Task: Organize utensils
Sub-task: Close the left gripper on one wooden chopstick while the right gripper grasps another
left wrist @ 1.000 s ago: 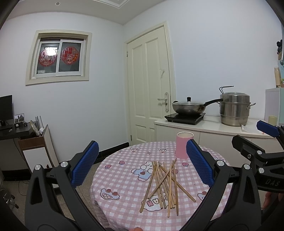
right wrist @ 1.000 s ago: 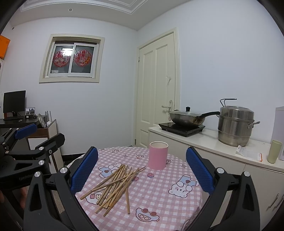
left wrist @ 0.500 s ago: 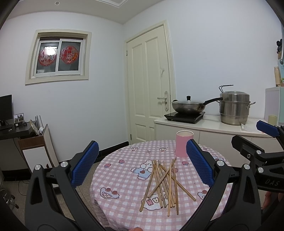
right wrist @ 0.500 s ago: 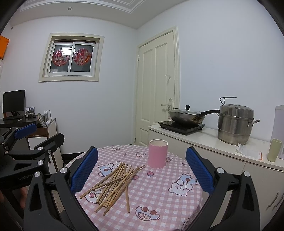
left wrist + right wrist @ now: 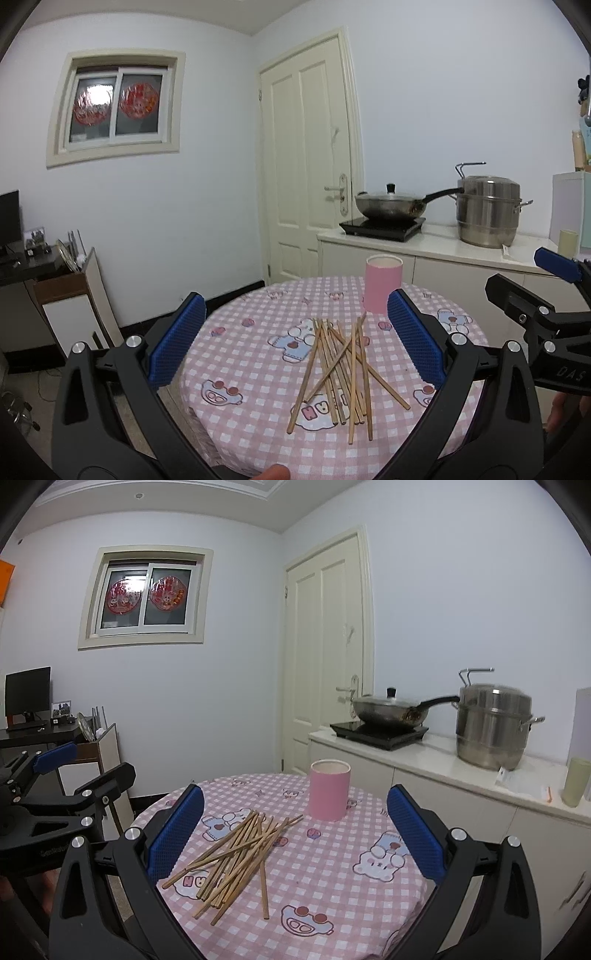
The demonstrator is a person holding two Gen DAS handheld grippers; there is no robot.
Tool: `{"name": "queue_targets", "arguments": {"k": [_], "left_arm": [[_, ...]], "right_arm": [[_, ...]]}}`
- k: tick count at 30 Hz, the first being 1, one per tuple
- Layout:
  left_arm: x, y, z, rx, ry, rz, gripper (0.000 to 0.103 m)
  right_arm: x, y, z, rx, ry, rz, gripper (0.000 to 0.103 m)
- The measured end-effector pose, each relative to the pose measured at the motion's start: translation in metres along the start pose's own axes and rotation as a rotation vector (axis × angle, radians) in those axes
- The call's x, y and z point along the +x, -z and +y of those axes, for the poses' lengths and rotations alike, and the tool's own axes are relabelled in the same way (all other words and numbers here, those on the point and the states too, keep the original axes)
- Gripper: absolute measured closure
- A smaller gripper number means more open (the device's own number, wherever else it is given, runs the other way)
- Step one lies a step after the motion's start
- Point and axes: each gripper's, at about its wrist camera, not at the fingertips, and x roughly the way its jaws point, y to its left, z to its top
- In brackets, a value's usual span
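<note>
Left gripper (image 5: 295, 339) spread wide, holding nothing; right gripper (image 5: 295, 830) likewise gaping. The loose pile of thin wooden chopsticks (image 5: 341, 369) lies centre-frame on the pink checked round tablecloth (image 5: 258, 369), near the upright pink cylindrical cup (image 5: 382, 288) behind.

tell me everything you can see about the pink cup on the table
The pink cup is a plain, straight-sided cylinder with no handle, matte pink outside with a paler rim. It stands upright and open-topped on the far part of the round table's pink checked cloth, just beyond the loose pile of wooden chopsticks. No chopstick stands up out of it; its inside is hidden. Whether the nearest chopstick tip touches it is unclear. Neither gripper touches it.
</note>
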Motion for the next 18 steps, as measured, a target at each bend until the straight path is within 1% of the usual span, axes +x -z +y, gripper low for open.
{"name": "queue_targets", "arguments": {"k": [1,3,5,7,8,9,10,12,13,18], "left_arm": [[0.005,0.001,0.001,-0.004,0.011,0.016,0.006],[0.02,0.004,0.007,-0.027,0.043,0.074,0.006],[0.035,0.011,0.013,-0.045,0.041,0.123,0.006],[0.05,0.018,0.019,-0.042,0.04,0.173,0.006],[0.061,0.023,0.021,-0.039,0.047,0.21,0.006],[0.066,0.025,0.022,-0.036,0.051,0.227,0.006],[0.076,0.03,0.024,-0.03,0.068,0.257,0.006],[0.094,0.037,0.025,-0.012,0.095,0.315,0.006],[0.098,0.04,0.024,-0.009,0.102,0.325,0.006],[0.145,0.053,0.021,0.025,0.156,0.435,0.006]], "right_arm": [[0.003,0.002,-0.002,0.004,-0.003,0.007,0.007],[0.011,0.007,-0.004,0.011,-0.015,0.032,0.007],[0.023,0.013,-0.008,0.029,-0.03,0.068,0.007],[0.039,0.019,-0.014,0.058,-0.063,0.118,0.007],[0.045,0.021,-0.015,0.069,-0.074,0.135,0.007],[0.054,0.024,-0.017,0.083,-0.085,0.17,0.007],[0.064,0.028,-0.02,0.095,-0.091,0.206,0.007],[0.078,0.035,-0.021,0.108,-0.102,0.246,0.007],[0.086,0.039,-0.022,0.107,-0.106,0.267,0.007],[0.124,0.05,-0.027,0.082,-0.053,0.364,0.007]]}}
